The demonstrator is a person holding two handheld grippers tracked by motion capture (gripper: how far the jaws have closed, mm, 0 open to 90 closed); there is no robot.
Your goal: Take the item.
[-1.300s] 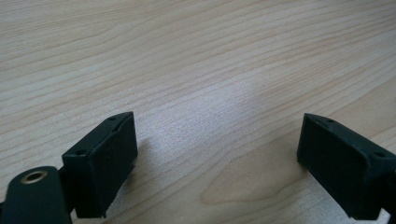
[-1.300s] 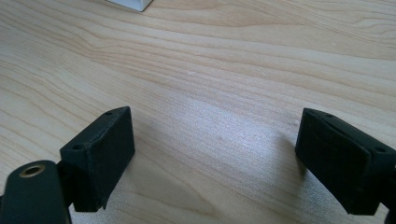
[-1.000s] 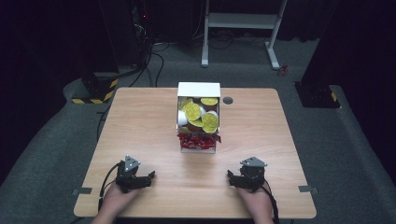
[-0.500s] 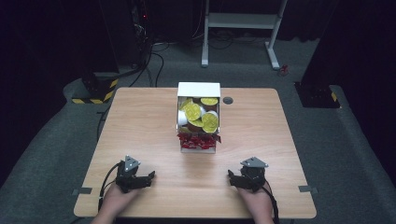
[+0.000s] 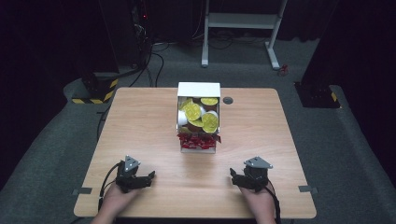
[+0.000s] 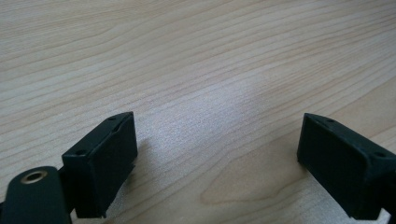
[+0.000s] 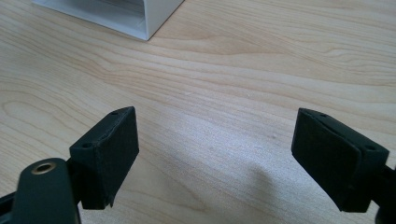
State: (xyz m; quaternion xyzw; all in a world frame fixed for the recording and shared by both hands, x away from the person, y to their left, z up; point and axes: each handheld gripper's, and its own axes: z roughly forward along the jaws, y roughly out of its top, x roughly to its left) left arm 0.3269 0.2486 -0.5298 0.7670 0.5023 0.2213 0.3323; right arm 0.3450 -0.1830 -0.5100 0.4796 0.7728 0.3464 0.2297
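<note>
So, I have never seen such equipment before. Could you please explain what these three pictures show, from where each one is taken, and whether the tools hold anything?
A person sits at a wooden table and holds a hand tool in each hand. Each tool is a gripper with two black jaws. The high view looks down from above: the left gripper and the right gripper rest near the front edge. The other two pictures come from small cameras riding on the grippers, looking along their jaws. In both, the left gripper and the right gripper stand wide open over bare wood, holding nothing. In the middle stands a white box with yellow-lidded cups in the back part and red wrapped packets in front.
</note>
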